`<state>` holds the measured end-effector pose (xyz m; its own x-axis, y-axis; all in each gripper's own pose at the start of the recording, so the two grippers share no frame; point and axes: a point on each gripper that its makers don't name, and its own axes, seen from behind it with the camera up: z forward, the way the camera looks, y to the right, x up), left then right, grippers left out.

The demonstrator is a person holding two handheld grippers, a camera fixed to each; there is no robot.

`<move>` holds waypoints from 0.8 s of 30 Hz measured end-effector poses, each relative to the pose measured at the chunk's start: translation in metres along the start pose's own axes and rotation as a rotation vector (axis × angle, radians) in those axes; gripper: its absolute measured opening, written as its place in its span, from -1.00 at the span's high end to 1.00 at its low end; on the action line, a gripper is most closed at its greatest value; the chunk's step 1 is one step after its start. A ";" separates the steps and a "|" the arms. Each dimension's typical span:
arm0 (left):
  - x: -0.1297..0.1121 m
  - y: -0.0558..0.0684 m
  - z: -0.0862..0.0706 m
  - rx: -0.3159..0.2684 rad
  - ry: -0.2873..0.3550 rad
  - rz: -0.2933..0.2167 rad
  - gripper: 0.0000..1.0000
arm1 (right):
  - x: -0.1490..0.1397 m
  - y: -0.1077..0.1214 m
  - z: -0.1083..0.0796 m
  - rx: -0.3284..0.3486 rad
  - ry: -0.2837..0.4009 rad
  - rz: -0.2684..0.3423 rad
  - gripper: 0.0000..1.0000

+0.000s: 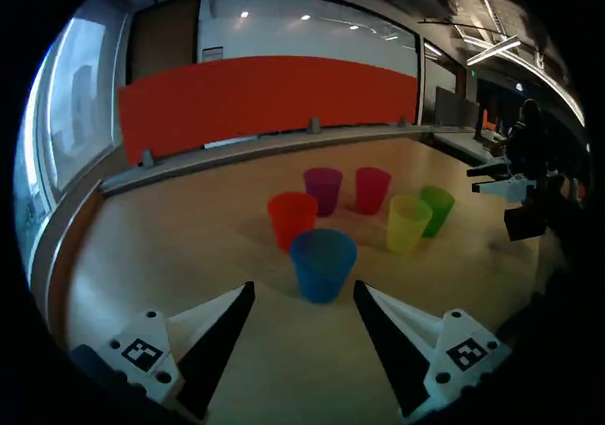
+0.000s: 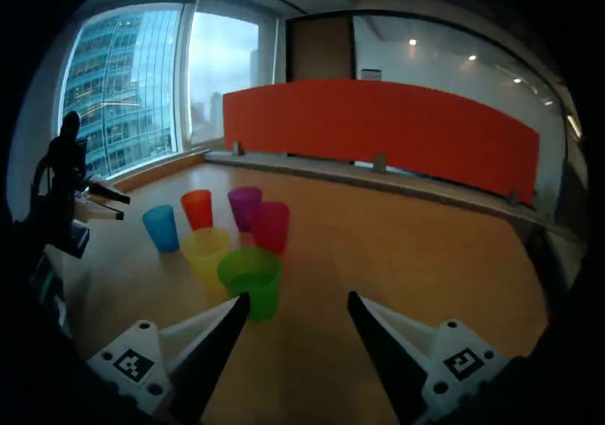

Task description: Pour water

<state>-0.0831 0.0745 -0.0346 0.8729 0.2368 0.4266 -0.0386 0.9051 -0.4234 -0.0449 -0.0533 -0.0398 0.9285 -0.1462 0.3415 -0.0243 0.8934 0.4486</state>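
Note:
Several plastic cups stand clustered on a wooden table [image 1: 189,243]. In the left gripper view the blue cup [image 1: 323,262] is nearest, just beyond my left gripper [image 1: 302,289], which is open and empty. Behind it are an orange cup [image 1: 292,219], purple cup [image 1: 324,189], magenta cup [image 1: 372,189], yellow cup [image 1: 407,222] and green cup [image 1: 437,209]. In the right gripper view the green cup [image 2: 252,280] sits just ahead of the left finger of my right gripper [image 2: 296,296], which is open and empty. The yellow cup [image 2: 206,252] stands beside it. I cannot tell whether any cup holds water.
A red divider panel [image 1: 265,100] runs along the table's far edge. The right gripper [image 1: 499,181] and the person holding it show at the table's right side. The left gripper [image 2: 106,196] is by the windows [image 2: 121,100]. Bare tabletop [image 2: 423,251] stretches right of the cups.

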 end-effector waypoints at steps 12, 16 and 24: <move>0.069 -0.024 -0.034 0.155 0.276 0.033 -0.95 | 0.057 0.020 -0.012 -0.138 0.200 0.039 -1.00; 0.084 -0.025 -0.043 0.194 0.354 0.040 -0.94 | 0.069 0.027 -0.014 -0.193 0.260 0.043 -1.00; 0.099 -0.028 -0.054 0.246 0.451 0.023 -0.94 | 0.083 0.039 -0.025 -0.305 0.363 0.047 -1.00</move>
<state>0.0304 0.0533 -0.0233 0.9914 0.1305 0.0088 -0.1260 0.9706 -0.2053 0.0405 -0.0203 -0.0148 0.9998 0.0073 0.0202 -0.0104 0.9873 0.1583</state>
